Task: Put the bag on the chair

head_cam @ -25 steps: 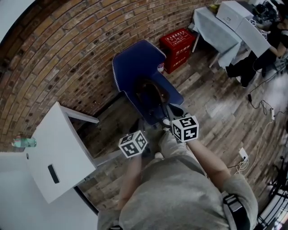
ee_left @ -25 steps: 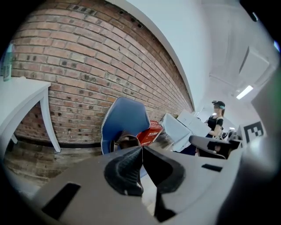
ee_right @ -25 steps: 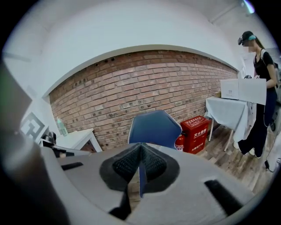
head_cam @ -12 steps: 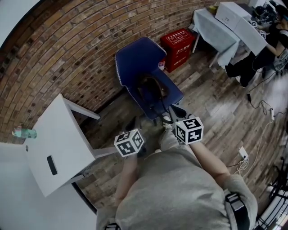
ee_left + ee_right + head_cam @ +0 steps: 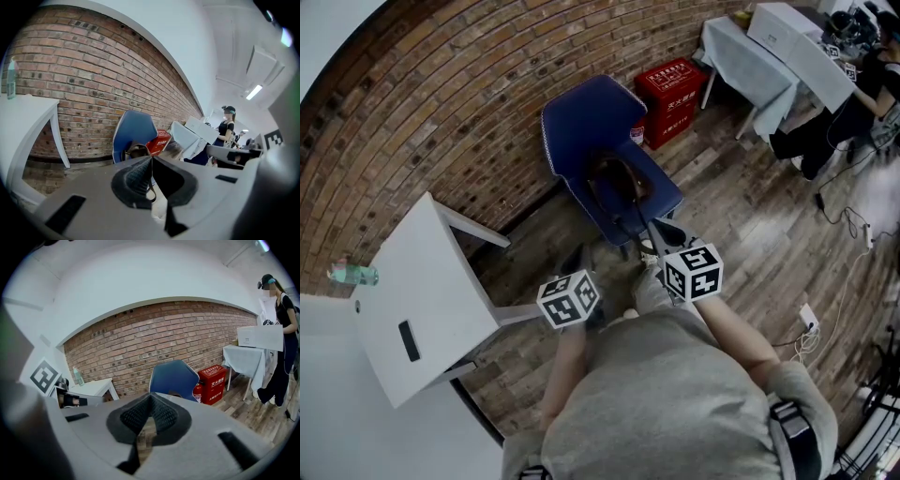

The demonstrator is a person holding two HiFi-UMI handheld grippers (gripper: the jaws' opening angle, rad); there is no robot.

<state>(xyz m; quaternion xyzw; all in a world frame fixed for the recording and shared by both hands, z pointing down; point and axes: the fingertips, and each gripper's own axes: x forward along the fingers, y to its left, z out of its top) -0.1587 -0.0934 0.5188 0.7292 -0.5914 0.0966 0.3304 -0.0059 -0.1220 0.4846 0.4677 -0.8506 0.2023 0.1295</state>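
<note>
The blue chair (image 5: 595, 131) stands against the brick wall, and the dark brown bag (image 5: 617, 183) lies on its seat. A thin strap (image 5: 637, 225) trails off the seat's front edge. Both grippers hover in front of the chair, short of the seat. My left gripper (image 5: 584, 267) is shut; in its own view the pads (image 5: 140, 176) meet with nothing between them. The chair (image 5: 133, 129), the bag (image 5: 138, 151) and a loop of strap show beyond its tips. My right gripper (image 5: 659, 242) is shut and empty too (image 5: 150, 399), pointing at the chair (image 5: 173, 373).
A red fire-equipment box (image 5: 672, 98) sits right of the chair. A white table (image 5: 422, 309) with a bottle (image 5: 352, 275) stands at the left. At the upper right are a cloth-covered table (image 5: 759, 66) and a person. Cables and a power strip (image 5: 806, 323) lie on the wooden floor.
Both grippers have drawn back a little from the chair, and the view has shifted with them. The bag stays on the seat.
</note>
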